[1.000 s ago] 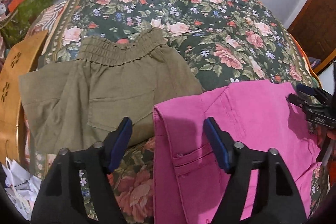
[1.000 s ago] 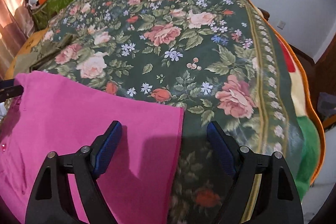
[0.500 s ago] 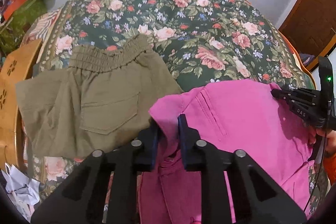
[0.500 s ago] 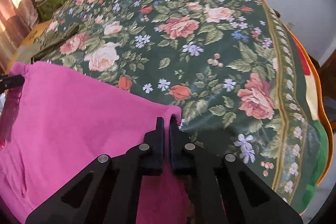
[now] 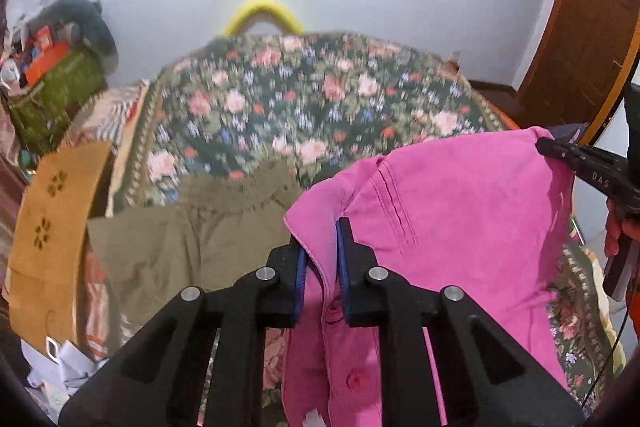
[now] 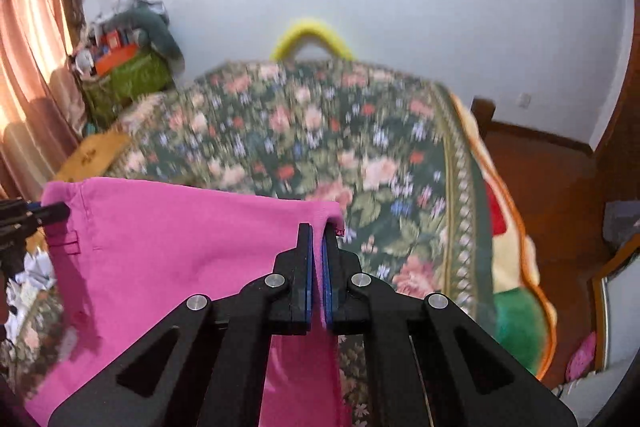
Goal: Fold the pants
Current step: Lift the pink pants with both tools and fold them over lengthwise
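Pink pants [image 5: 460, 211] hang lifted above the floral bed cover [image 5: 300, 95], stretched between both grippers. My left gripper [image 5: 322, 227] is still closing, its blue pads pinching the pants' left corner by a seam. In the right wrist view my right gripper [image 6: 317, 231] is shut on the right corner of the pink pants [image 6: 180, 247]. Each gripper shows in the other's view: the right gripper [image 5: 560, 151] at the far right, the left gripper [image 6: 48, 213] at the far left. Olive pants [image 5: 192, 239] lie flat on the bed, left of the pink ones.
A tan wooden panel [image 5: 48, 219] stands at the bed's left side, with crumpled paper [image 5: 60, 367] below it. A green bag with clutter [image 5: 52, 87] sits in the back left corner. A yellow arch [image 5: 262, 13] rises behind the bed. A wooden door [image 5: 592, 27] is at right.
Both grippers went from open to shut on the pink pants' near corners, then rose, lifting that edge off the bed. Both views now tilt up toward the wall.
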The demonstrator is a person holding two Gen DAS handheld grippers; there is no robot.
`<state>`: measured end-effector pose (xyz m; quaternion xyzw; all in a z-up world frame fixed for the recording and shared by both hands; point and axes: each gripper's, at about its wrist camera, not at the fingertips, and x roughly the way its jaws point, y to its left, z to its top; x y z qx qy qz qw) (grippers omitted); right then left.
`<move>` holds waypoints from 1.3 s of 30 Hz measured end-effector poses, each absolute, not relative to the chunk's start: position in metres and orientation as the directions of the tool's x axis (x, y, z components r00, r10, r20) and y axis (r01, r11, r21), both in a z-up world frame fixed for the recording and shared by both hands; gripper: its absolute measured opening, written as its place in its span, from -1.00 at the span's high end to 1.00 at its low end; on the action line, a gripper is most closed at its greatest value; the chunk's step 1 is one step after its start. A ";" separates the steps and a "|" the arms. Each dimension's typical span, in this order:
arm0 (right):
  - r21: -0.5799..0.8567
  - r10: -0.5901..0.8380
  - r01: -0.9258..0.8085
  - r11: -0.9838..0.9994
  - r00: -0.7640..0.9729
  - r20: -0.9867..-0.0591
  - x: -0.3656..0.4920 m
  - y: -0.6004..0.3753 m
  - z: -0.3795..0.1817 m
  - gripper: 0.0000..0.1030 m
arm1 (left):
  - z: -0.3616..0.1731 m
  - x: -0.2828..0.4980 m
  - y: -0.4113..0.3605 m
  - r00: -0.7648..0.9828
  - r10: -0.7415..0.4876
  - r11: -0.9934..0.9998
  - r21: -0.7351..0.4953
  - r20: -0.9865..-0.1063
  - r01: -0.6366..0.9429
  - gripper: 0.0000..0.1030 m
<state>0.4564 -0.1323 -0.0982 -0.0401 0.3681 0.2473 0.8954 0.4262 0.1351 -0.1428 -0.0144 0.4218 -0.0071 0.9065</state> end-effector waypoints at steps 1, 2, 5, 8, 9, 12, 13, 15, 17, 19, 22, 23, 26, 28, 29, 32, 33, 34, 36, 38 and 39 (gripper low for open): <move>0.112 0.419 -0.474 0.873 0.613 -0.670 0.454 -0.132 -0.092 0.94 | -0.138 0.424 0.135 0.649 -0.024 1.000 -0.030 -0.760 0.003 0.72; 0.112 0.424 -0.477 0.871 0.619 -0.661 0.450 -0.133 -0.085 0.94 | -0.131 0.419 0.134 0.658 -0.025 1.000 -0.027 -0.753 0.007 0.72; 0.093 0.427 -0.490 0.867 0.632 -0.646 0.433 -0.136 -0.071 0.94 | -0.121 0.407 0.133 0.667 -0.025 1.000 -0.020 -0.745 0.015 0.72; 0.080 0.429 -0.502 0.861 0.634 -0.644 0.415 -0.138 -0.067 0.94 | -0.118 0.391 0.128 0.668 -0.019 1.000 0.003 -0.744 0.031 0.72; 0.077 0.430 -0.505 0.860 0.633 -0.644 0.408 -0.139 -0.067 0.94 | -0.119 0.386 0.126 0.668 -0.017 0.999 0.008 -0.744 0.035 0.72; 0.072 0.421 -0.505 0.860 0.624 -0.659 0.391 -0.143 -0.070 0.94 | -0.121 0.368 0.122 0.662 -0.018 0.999 0.016 -0.749 0.045 0.72; 0.073 0.422 -0.506 0.860 0.622 -0.659 0.383 -0.146 -0.071 0.94 | -0.122 0.362 0.121 0.662 -0.018 0.999 0.019 -0.749 0.049 0.72; 0.078 0.424 -0.505 0.859 0.620 -0.660 0.371 -0.150 -0.073 0.94 | -0.124 0.347 0.117 0.669 -0.015 0.998 0.032 -0.743 0.059 0.72; 0.081 0.425 -0.507 0.858 0.614 -0.665 0.358 -0.154 -0.075 0.94 | -0.126 0.335 0.113 0.671 -0.010 0.997 0.046 -0.742 0.065 0.72; 0.073 0.420 -0.509 0.858 0.612 -0.670 0.344 -0.157 -0.077 0.94 | -0.129 0.322 0.109 0.672 -0.006 0.996 0.059 -0.741 0.074 0.72; 0.071 0.420 -0.513 0.855 0.606 -0.675 0.322 -0.161 -0.083 0.93 | -0.137 0.302 0.104 0.665 -0.002 0.993 0.077 -0.746 0.088 0.72; 0.077 0.422 -0.513 0.855 0.601 -0.679 0.314 -0.163 -0.087 0.94 | -0.141 0.296 0.103 0.660 -0.002 0.993 0.079 -0.751 0.093 0.71; 0.079 0.418 -0.512 0.856 0.594 -0.688 0.295 -0.167 -0.098 0.93 | -0.155 0.280 0.100 0.634 -0.001 0.991 0.081 -0.774 0.102 0.71; 0.074 0.414 -0.511 0.856 0.593 -0.690 0.283 -0.168 -0.107 0.93 | -0.164 0.270 0.097 0.623 0.003 0.991 0.088 -0.783 0.106 0.70; 0.081 0.412 -0.506 0.859 0.587 -0.697 0.278 -0.169 -0.112 0.93 | -0.170 0.264 0.095 0.612 0.006 0.990 0.092 -0.791 0.110 0.70; 0.123 0.421 -0.491 0.863 0.562 -0.712 0.262 -0.176 -0.127 0.93 | -0.180 0.248 0.091 0.602 0.013 0.988 0.103 -0.799 0.117 0.69; 0.123 0.418 -0.489 0.864 0.558 -0.717 0.258 -0.177 -0.132 0.93 | -0.182 0.243 0.090 0.601 0.012 0.987 0.105 -0.799 0.120 0.68; 0.121 0.414 -0.487 0.865 0.554 -0.722 0.253 -0.178 -0.136 0.93 | -0.183 0.237 0.089 0.602 0.009 0.987 0.105 -0.798 0.125 0.67; 0.121 0.409 -0.487 0.865 0.544 -0.733 0.244 -0.181 -0.145 0.93 | -0.184 0.226 0.088 0.606 0.006 0.986 0.107 -0.795 0.130 0.65; 0.121 0.403 -0.483 0.867 0.540 -0.739 0.236 -0.183 -0.150 0.93 | -0.187 0.218 0.087 0.601 0.004 0.986 0.104 -0.799 0.132 0.64; 0.125 0.403 -0.480 0.868 0.536 -0.742 0.232 -0.184 -0.153 0.93 | -0.188 0.215 0.087 0.598 0.004 0.986 0.102 -0.801 0.130 0.64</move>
